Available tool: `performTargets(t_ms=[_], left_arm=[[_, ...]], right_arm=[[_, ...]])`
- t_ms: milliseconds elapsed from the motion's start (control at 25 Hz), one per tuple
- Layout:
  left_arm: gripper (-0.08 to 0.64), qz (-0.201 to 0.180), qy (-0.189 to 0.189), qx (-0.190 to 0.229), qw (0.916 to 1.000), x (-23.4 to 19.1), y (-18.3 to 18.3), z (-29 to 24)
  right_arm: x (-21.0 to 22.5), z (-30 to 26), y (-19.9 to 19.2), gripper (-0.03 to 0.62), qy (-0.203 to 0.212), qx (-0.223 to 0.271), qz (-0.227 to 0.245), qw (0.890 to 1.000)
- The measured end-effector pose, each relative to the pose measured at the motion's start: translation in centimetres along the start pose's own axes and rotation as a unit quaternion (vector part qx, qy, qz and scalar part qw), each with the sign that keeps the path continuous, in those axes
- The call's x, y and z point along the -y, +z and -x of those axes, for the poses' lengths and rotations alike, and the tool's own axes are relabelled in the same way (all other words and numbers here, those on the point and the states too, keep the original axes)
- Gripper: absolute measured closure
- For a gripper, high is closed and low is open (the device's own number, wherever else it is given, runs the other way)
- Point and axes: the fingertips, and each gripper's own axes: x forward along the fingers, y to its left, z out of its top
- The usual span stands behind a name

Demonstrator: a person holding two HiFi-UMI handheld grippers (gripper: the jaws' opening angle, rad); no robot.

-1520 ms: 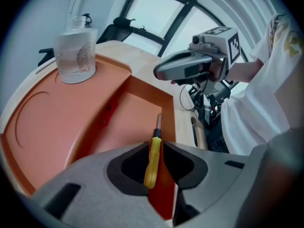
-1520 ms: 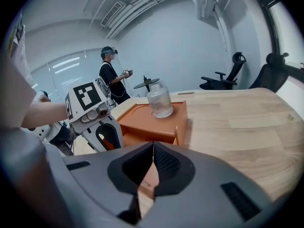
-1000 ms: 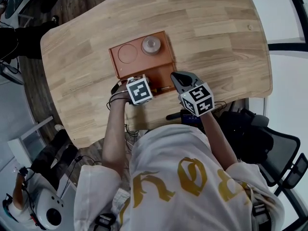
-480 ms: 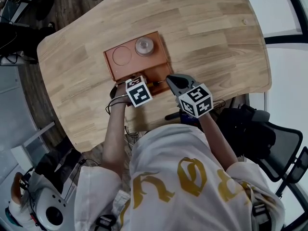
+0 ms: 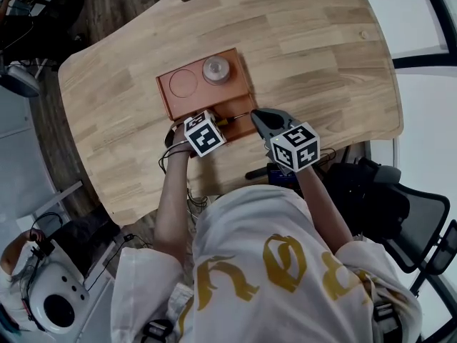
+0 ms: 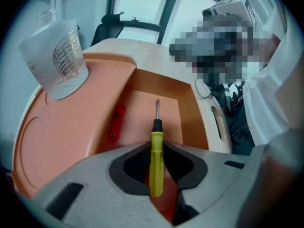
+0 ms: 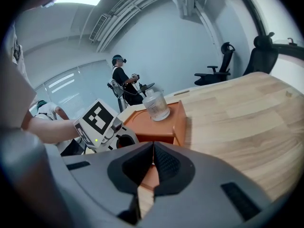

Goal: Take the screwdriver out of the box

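The screwdriver (image 6: 156, 141) has a yellow handle and a thin metal shaft. It is in the deep compartment of the orange box (image 6: 164, 85), and its tip points to the far wall of this compartment. The left gripper (image 6: 157, 152) points steeply down into the box. Its jaws have just been closing, and they now press on the yellow handle from both sides. To the left of the screwdriver, a small red thing (image 6: 116, 121) lies in the same compartment. On the flat raised part of the box stands a clear measuring cup (image 6: 59, 56), upright.

The box lies on a wooden table (image 5: 321, 63). The right gripper (image 5: 257, 114) is over the table, just beside the near right corner of the box. Its jaws are closed together and nothing is between them.
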Motion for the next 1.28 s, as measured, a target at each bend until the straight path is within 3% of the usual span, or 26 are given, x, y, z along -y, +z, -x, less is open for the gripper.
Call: performTargets(t_ms=[680,1000,1280], left_arm=[[0.479,0.068,0.035,0.038,0.9964,0.8,0.2,0.8],[0.48,0.141,0.082,0.109,0.9806,0.8,0.2,3.5],[0.48,0.15,0.13,0.146,0.9692,0.8,0.2,5.5]], right_arm=[[0.9,1.3,1.2,0.58,-0.028,0.027,-0.005,0.999],[0.7,2.1,2.4,0.58,-0.04,0.046,0.005,0.998],[-0.3,2.4,3.7,0.58,-0.038,0.07,0.022,0.997]])
